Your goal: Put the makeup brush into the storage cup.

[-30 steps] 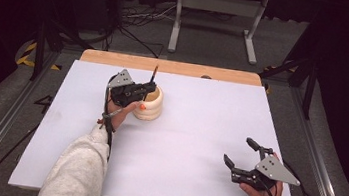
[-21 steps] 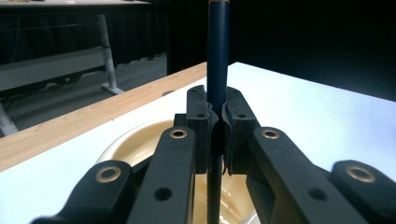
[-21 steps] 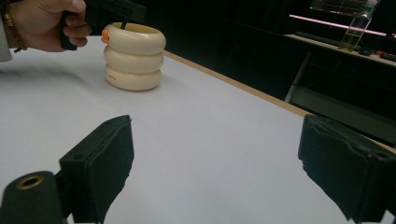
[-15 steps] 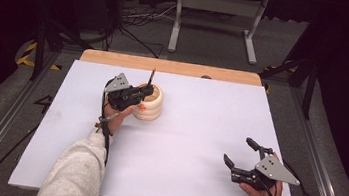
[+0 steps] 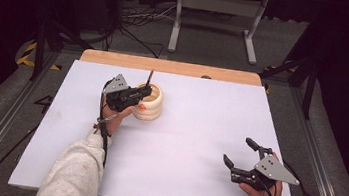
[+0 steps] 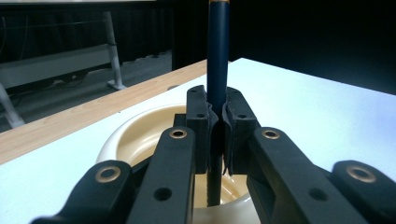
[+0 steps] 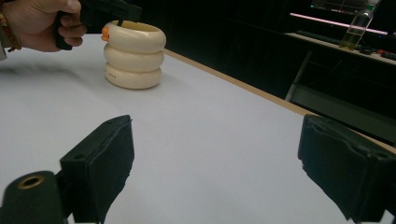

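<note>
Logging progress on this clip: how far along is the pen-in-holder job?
Done: the left gripper is shut on the dark pen, upright over the cream ribbed holder. In hand: its lower end sits inside the holder's mouth. Left: letting go. The right gripper rests open near the table's front edge.

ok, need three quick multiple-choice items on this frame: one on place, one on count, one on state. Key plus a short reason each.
1. Where is the cream holder on the table?
A. far left part
B. near right corner
C. dead centre

2. How many stacked rings make up the holder?
A. one
B. three
C. five

3. How does the left claw stand?
A. wide open above the table
B. shut on the dark pen
C. lying flat on the table

Key:
1 A, the high view shows it left of centre towards the far edge.
2 B, the right gripper view shows three bulges.
3 B, its pads clamp the upright pen over the holder's mouth, while the right claw stands open.
</note>
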Demonstrator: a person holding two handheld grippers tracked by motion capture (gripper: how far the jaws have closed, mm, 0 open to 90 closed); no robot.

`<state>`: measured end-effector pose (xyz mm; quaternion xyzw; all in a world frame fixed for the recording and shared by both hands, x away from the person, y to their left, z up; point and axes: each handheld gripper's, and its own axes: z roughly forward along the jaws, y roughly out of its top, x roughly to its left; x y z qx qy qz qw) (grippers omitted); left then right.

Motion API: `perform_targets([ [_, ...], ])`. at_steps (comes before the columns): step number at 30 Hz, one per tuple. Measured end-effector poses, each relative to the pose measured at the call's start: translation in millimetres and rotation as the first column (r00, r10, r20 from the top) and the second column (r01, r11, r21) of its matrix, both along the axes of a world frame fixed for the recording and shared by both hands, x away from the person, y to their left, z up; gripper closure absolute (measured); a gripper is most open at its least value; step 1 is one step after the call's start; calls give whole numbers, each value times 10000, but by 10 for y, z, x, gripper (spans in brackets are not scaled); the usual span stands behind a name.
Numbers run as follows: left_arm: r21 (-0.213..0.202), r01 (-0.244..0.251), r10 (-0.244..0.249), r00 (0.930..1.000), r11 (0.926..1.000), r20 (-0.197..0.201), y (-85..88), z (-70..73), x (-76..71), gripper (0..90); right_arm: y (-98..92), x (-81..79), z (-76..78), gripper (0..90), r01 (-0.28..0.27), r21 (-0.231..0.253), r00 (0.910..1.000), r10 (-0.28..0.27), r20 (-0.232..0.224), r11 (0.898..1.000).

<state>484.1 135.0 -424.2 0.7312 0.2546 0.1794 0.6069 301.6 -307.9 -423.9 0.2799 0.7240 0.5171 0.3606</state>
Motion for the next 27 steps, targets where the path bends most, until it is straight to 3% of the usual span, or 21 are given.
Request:
perform_targets([
  [18, 244, -281, 275, 9994, 9993, 220, -16, 46, -22, 791, 8, 14, -13, 114, -214, 20, 9994, 215, -286, 9998],
  [25, 271, -522, 512, 9981, 9983, 339, 6, 90, -50, 582, 11, 17, -16, 112, -250, -27, 9992, 249, -311, 9997],
  [27, 469, -797, 773, 9957, 9957, 517, 23, 127, -64, 475, 12, 18, -16, 112, -260, -41, 9991, 259, -324, 9997],
])
